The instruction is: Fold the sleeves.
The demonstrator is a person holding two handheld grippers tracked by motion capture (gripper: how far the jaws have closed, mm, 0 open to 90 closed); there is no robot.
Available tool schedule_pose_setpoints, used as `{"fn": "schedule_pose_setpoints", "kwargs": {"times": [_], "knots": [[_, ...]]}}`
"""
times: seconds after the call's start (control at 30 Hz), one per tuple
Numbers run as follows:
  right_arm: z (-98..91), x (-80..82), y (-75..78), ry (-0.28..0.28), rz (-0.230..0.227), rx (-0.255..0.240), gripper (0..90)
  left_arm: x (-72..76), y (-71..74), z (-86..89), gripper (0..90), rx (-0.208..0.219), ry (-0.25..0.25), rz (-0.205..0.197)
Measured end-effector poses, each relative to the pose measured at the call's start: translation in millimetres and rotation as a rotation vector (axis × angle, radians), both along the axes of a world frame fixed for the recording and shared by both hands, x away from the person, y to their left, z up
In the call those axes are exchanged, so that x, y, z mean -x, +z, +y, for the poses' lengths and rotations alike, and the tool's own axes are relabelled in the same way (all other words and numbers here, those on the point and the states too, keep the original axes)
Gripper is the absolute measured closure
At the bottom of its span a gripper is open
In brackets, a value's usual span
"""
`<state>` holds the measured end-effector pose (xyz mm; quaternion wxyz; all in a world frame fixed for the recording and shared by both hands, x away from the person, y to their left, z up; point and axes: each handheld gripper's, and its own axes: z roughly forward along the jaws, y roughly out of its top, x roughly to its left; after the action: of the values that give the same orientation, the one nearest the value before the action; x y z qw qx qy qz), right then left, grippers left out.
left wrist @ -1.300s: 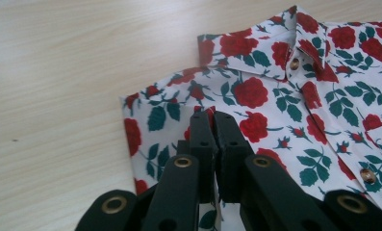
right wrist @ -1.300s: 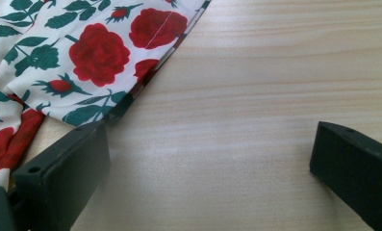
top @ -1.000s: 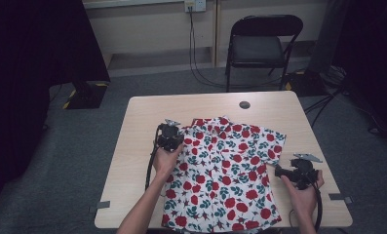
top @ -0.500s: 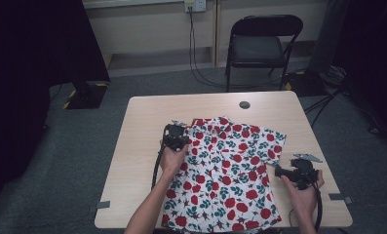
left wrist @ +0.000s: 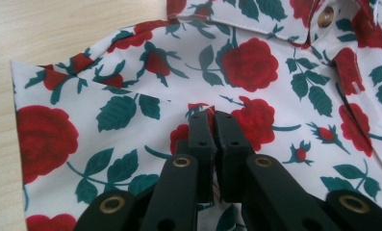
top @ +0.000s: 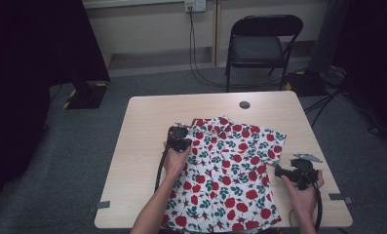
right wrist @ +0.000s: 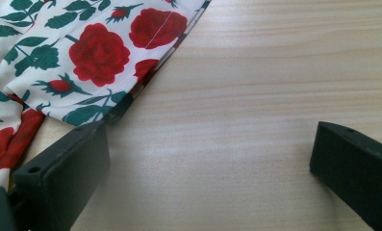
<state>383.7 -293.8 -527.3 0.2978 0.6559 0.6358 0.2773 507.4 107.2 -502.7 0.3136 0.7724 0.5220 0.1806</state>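
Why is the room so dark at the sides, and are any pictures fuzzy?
High view: light falls on the table, the sides stay black, slightly soft. Left gripper view: the shirt looks sharp. Right gripper view: the near jaws look soft, the wood shines palely.

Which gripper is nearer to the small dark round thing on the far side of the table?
Left. The left gripper is on the shirt's near shoulder, below-left of the round thing; the right gripper sits farther, near the table's front right.

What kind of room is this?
Probably a lab or studio for recording, not a home: one bare wooden table on grey carpet, a folding chair by the wall, dark curtains, and cables trailing across the floor.
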Motion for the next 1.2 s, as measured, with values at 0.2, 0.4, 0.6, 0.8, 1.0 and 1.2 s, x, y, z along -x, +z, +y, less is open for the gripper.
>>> {"fn": "schedule_pose_setpoints", "kwargs": {"times": [0.2, 0.4, 0.6, 0.8, 1.0, 1.2], "knots": [[0.0, 0.0, 0.0, 0.000, 0.000, 0.000, 0.0, -0.7, 1.8, 1.9, 70.2, 0.050, -0.012, 0.030], [0.0, 0.0, 0.0, 0.000, 0.000, 0.000, 0.0, 11.9, 16.9, 4.2, 54.9, 0.050, -0.019, -0.001], [0.0, 0.0, 0.0, 0.000, 0.000, 0.000, 0.0, 34.1, 38.6, 23.5, 55.3, 0.097, -0.037, -0.058], [0.0, 0.0, 0.0, 0.000, 0.000, 0.000, 0.0, 61.3, 35.2, 56.4, 67.9, 0.109, -0.032, -0.068], [0.0, 0.0, 0.0, 0.000, 0.000, 0.000, 0.0, 85.6, 19.7, 75.8, 79.3, 0.093, -0.048, -0.050], [0.0, 0.0, 0.0, 0.000, 0.000, 0.000, 0.0, 100.9, 4.4, 74.9, 85.5, 0.093, -0.089, -0.020]]}}
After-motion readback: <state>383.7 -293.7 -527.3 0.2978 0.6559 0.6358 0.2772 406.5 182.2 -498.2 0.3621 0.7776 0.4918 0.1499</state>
